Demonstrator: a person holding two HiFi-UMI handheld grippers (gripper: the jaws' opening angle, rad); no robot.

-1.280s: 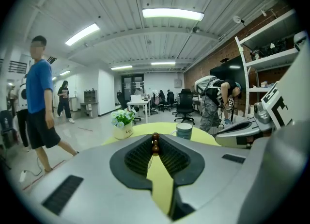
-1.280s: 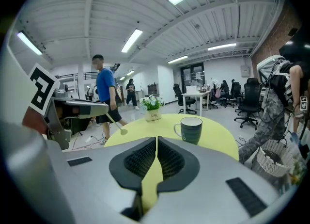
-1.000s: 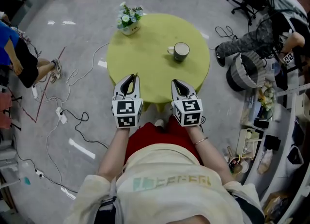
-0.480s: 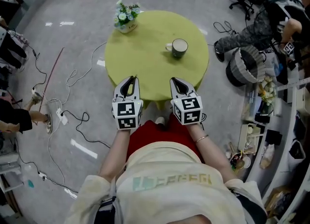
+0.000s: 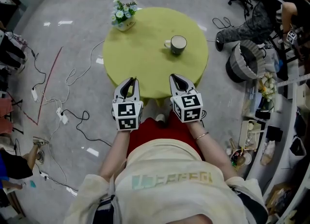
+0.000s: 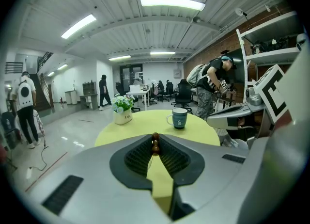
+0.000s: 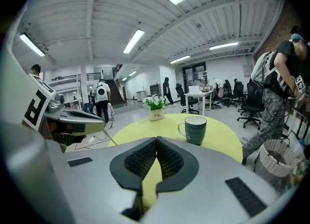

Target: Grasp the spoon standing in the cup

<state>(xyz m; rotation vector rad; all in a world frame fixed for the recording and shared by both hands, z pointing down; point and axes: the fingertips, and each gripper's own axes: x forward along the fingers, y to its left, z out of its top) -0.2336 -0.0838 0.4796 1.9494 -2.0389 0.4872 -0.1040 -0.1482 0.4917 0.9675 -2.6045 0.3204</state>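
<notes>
A dark mug point(image 5: 178, 45) with a pale inside stands on the round yellow-green table point(image 5: 145, 60), right of centre; no spoon shows in it. It also appears in the left gripper view as the mug point(image 6: 179, 119) and in the right gripper view as the mug point(image 7: 195, 129). Both grippers hover at the table's near edge, well short of the mug. My left gripper point(image 5: 130, 80) is shut, and a small brown knobbed handle end point(image 6: 155, 142) is pinched between its tips. My right gripper point(image 5: 175, 78) is shut with nothing between its jaws.
A white pot of flowers point(image 5: 122, 16) stands at the table's far left rim. Cables point(image 5: 72, 116) trail over the floor on the left. To the right are a round basket point(image 5: 242, 68), a person point(image 5: 252, 26) and cluttered shelves. Office chairs stand beyond.
The head view has drifted, so the table and mug sit slightly higher in it. Both grippers keep their place at the near edge. People at the left have moved away.
</notes>
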